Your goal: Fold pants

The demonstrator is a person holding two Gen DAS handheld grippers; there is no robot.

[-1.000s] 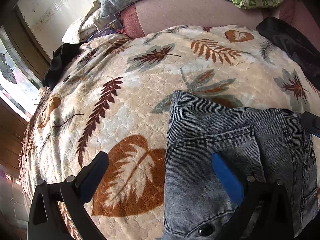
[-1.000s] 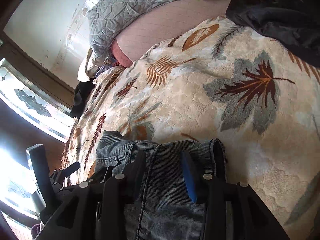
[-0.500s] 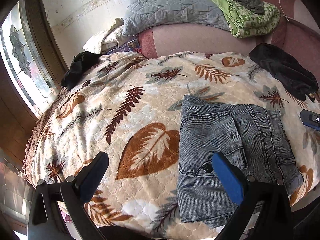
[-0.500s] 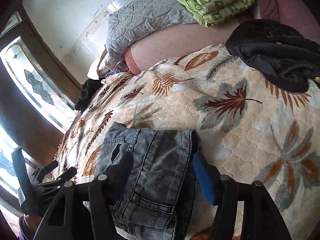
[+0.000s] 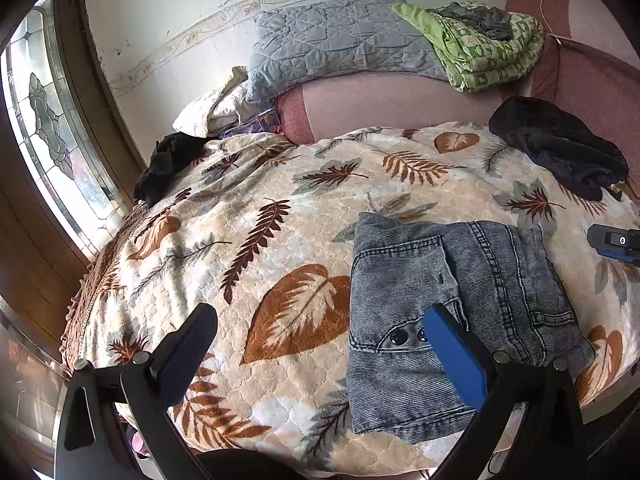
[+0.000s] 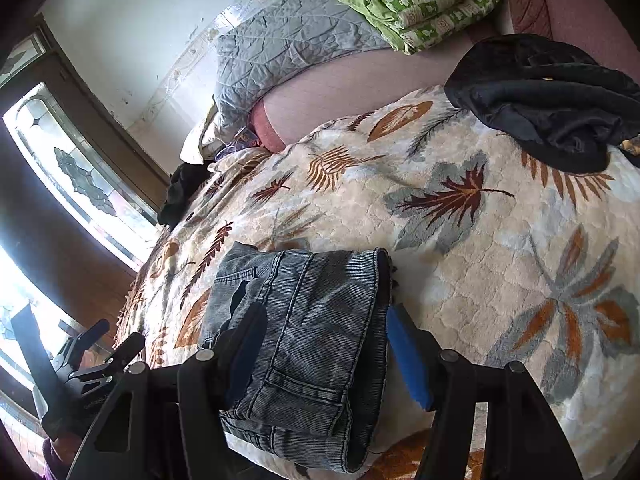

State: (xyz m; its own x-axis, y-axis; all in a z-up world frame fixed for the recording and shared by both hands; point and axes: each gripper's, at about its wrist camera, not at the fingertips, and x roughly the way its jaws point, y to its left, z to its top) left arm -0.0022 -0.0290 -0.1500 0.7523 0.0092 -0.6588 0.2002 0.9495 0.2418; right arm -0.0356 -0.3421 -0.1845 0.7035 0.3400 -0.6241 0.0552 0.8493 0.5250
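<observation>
Folded pants lie on the blanket, pillows behind.

The folded pants of washed grey-blue ribbed denim carry darker stitched seams and two shiny black buttons. Under them the plush bedspread is cream, printed with rust-orange, maroon and grey-green leaves and fern fronds. A quilted pillow is plain pale grey; the bundled quilt beside it is lime green with a small white-and-green print. The crumpled garment is black, the bed sheet dusty pink. The left tongs are black with one blue pad, as are the right tongs.
</observation>
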